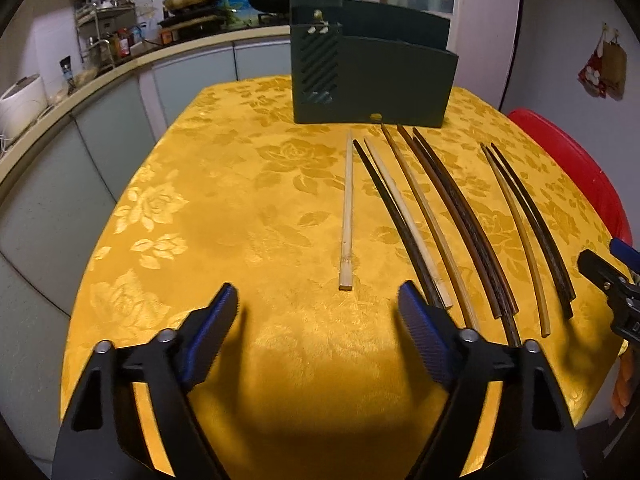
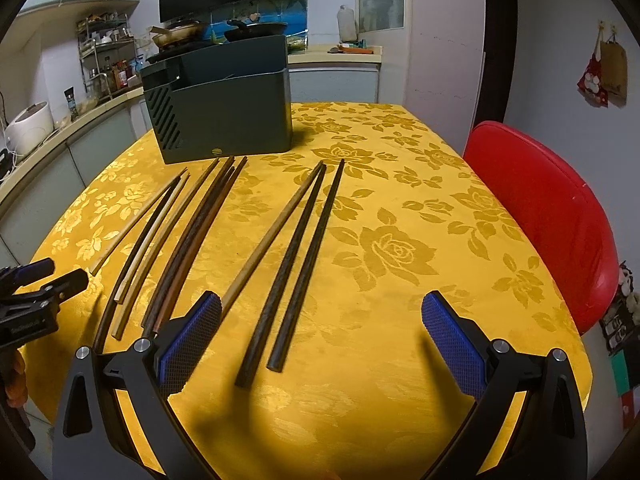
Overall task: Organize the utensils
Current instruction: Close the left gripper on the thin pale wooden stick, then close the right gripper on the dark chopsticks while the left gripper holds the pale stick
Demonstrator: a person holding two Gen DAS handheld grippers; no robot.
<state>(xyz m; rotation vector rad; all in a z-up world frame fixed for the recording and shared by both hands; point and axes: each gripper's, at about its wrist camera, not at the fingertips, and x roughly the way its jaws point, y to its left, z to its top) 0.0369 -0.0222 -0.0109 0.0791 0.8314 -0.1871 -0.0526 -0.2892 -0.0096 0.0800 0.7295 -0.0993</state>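
Observation:
Several chopsticks lie side by side on the yellow tablecloth (image 1: 240,184). A pale bamboo chopstick (image 1: 346,216) lies leftmost, apart from the others. A dark bundle (image 1: 460,216) lies in the middle, also in the right wrist view (image 2: 192,240). Three more chopsticks (image 2: 296,256) lie to the right. A dark green utensil holder (image 1: 372,80) stands behind them, also in the right wrist view (image 2: 224,112). My left gripper (image 1: 318,300) is open and empty, just short of the bamboo chopstick's near end. My right gripper (image 2: 322,312) is open and empty above the near ends of the right three.
A red chair (image 2: 552,216) stands at the table's right edge. A kitchen counter (image 1: 80,92) with a rice cooker (image 1: 20,104), a spice rack and woks runs along the left and back. Bags hang on the right wall (image 2: 604,76).

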